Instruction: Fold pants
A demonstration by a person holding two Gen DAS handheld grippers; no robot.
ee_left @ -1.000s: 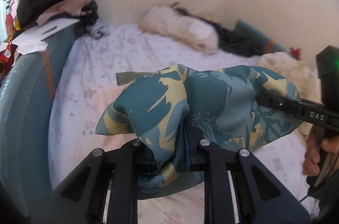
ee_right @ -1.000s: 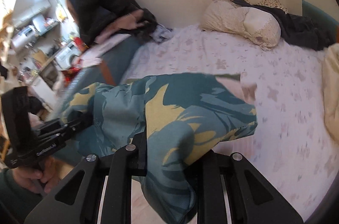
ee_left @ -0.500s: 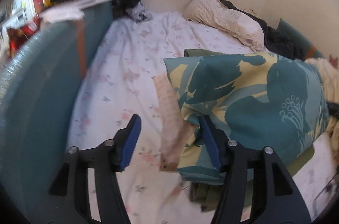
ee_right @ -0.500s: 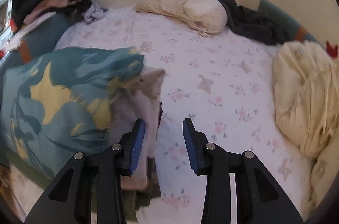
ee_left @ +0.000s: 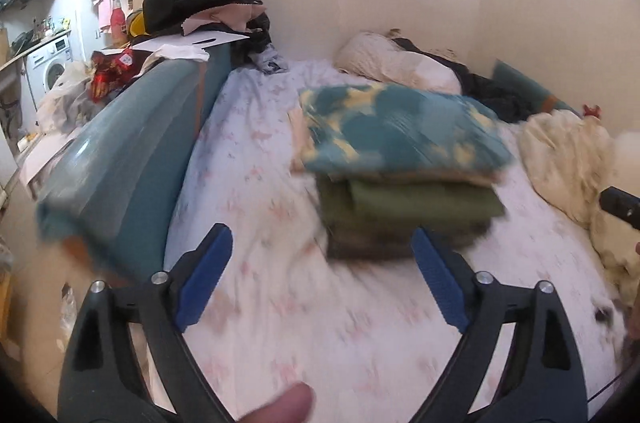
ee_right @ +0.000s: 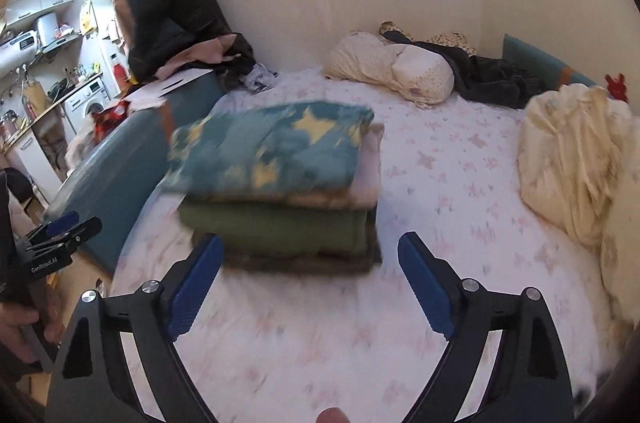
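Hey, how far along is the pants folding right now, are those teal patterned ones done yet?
Done: the teal patterned pants lie folded on top of the stack of folded clothes on the bed. In hand: nothing; the left gripper and right gripper are both open and clear of the stack. Left: possibly the cream bundle at the right, though what garment it is cannot be told.

Teal cotton pants with pale yellow leaf print [ee_left: 400,131], folded into a flat rectangle, lying level on top of a stack of folded clothes on the bed. Directly under them a pinkish-beige folded piece, then an olive green one, then a darker layer at the bottom. Pants overhang the stack slightly toward the blue bed rail side. Same pants in the right wrist view [ee_right: 272,151]; edges motion-blurred.
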